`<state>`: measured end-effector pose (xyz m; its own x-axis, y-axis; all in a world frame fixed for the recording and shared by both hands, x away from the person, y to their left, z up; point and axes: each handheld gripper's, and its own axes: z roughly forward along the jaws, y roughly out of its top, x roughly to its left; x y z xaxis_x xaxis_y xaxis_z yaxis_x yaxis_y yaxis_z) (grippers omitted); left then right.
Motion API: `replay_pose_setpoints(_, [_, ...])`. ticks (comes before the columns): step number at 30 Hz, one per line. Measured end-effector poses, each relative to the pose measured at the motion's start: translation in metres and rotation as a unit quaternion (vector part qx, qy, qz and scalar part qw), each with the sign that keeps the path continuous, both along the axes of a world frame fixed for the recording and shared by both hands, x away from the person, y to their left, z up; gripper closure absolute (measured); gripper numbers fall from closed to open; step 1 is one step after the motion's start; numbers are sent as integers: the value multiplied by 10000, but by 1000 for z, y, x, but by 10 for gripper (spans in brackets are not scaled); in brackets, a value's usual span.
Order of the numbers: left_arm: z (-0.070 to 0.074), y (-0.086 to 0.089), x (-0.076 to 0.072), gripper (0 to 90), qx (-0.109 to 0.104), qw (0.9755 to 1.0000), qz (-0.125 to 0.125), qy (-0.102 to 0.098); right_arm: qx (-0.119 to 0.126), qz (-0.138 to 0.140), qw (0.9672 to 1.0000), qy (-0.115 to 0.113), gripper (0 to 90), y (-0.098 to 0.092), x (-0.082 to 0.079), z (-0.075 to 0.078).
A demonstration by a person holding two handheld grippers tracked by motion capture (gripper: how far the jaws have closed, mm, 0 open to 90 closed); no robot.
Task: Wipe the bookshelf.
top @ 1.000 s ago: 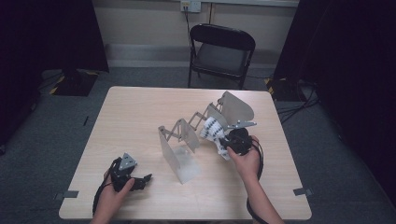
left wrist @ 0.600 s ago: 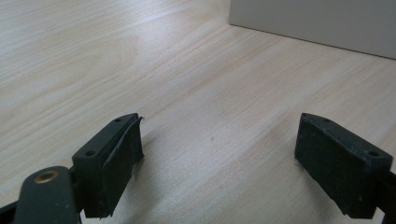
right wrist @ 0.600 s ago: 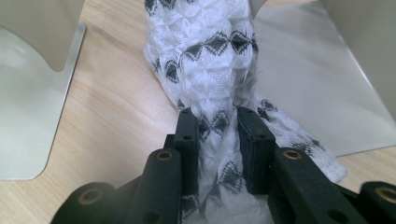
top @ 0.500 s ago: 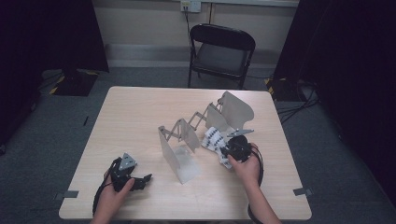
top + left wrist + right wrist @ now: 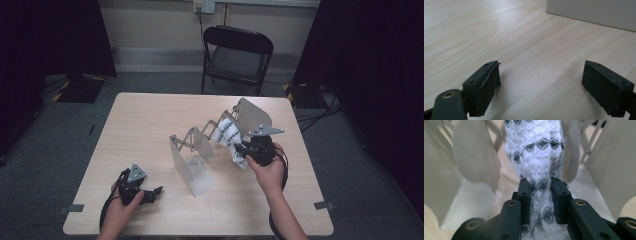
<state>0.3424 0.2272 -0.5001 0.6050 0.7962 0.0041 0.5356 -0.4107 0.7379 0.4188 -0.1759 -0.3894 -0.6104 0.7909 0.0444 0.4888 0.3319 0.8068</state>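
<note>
My right gripper (image 5: pixel 243 150) is clamped on the white cloth with black diamond pattern (image 5: pixel 226 134). In the right gripper view the cloth (image 5: pixel 536 157) is pinched tight between both jaws and bunches up above them. The landmark is the grey accordion rack (image 5: pixel 200 150), a row of upright panels linked by a scissor frame, standing mid-surface. The cloth hangs in a slot toward the rack's far right end, between two panels, with its lower end coming out on the near right side to my gripper. In the right gripper view, rack panels (image 5: pixel 474 155) stand on both sides of the cloth; I can't tell if the cloth touches them.

My left gripper (image 5: pixel 142 192) rests on the wooden surface (image 5: pixel 150 120), near and to the left of the rack, well apart from the cloth. Its jaws stand wide apart with nothing between them. The left gripper view shows bare wood (image 5: pixel 536 50) between the pads and a rack panel (image 5: pixel 594 12) at top right.

A black folding chair (image 5: pixel 237 55) stands beyond the rack, off the surface.
</note>
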Motion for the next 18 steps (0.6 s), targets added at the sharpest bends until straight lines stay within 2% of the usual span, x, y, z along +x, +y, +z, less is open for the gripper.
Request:
replay_pose_setpoints(2, [0, 0, 0, 145, -2, 10000, -4, 7, -21, -56, 9999, -110, 722, -1, 3, 9])
replay_pose_setpoints(6, [0, 0, 0, 144, -4, 10000, -6, 3, -64, -120, 9999, -48, 721, -7, 9, 7])
replay_pose_setpoints(10, [0, 0, 0, 144, -2, 10000, -3, 0, -83, -147, 9997, 202, 721, -12, 10, -14])
replay_pose_setpoints(11, [0, 0, 0, 145, -2, 10000, -3, 0, -83, -147, 9997, 202, 721, -12, 10, -14])
replay_pose_setpoints(12, [0, 0, 0, 144, -5, 10000, -3, 5, -67, -179, 9994, 301, 721, -14, 9, -23])
replay_pose_setpoints(13, [0, 0, 0, 144, -1, 10000, -1, 2, -76, -184, 9993, 331, 721, -14, 9, -27])
replay_pose_setpoints(18, [0, 0, 0, 144, -3, 10000, -2, 2, -280, -172, 9980, 531, 721, -15, 6, -47])
